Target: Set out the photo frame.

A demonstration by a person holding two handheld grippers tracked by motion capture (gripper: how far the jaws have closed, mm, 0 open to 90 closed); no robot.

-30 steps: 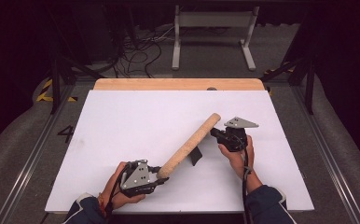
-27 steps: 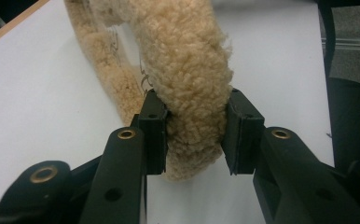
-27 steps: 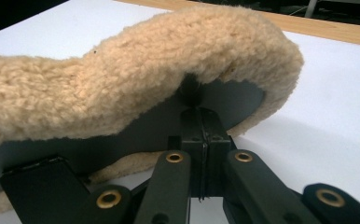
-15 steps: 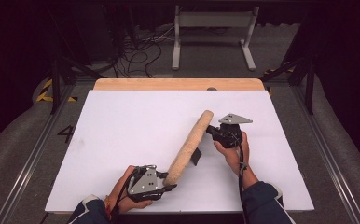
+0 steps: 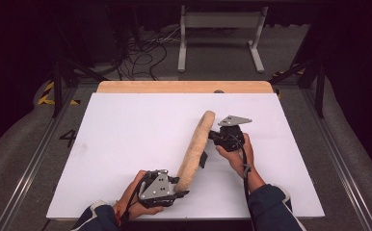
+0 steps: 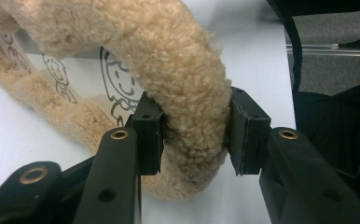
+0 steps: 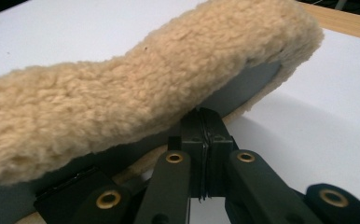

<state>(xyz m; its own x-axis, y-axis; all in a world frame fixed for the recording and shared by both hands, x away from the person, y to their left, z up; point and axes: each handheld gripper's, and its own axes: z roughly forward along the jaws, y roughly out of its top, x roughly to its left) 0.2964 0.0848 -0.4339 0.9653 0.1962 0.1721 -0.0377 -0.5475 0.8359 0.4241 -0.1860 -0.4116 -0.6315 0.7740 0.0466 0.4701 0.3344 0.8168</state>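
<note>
A tan fleece-rimmed item (image 5: pixel 193 149) is held up on edge over the white table (image 5: pixel 126 134), running from near front centre toward the far right. My left gripper (image 5: pixel 173 188) holds its near end; in the left gripper view the jaws (image 6: pixel 194 133) are clamped on the fleece rim (image 6: pixel 169 56), which frames a clear panel with cartoon prints (image 6: pixel 117 84). My right gripper (image 5: pixel 214 137) sits at the far end. In the right gripper view its jaws (image 7: pixel 205 140) are pressed together on the grey sheet (image 7: pixel 243 88) under the fleece (image 7: pixel 145 88).
A wooden board edge (image 5: pixel 184 86) runs along the table's far side. Beyond it on the floor are cables (image 5: pixel 145 53) and a white metal stand (image 5: pixel 220 29). Metal rails (image 5: pixel 343 159) flank the table. A black tab (image 5: pixel 203 159) hangs beside the item.
The fleece item has swung from a low diagonal to a steeper, more end-on line. My left gripper moved right along the front edge; the right gripper shifted slightly left and away.
</note>
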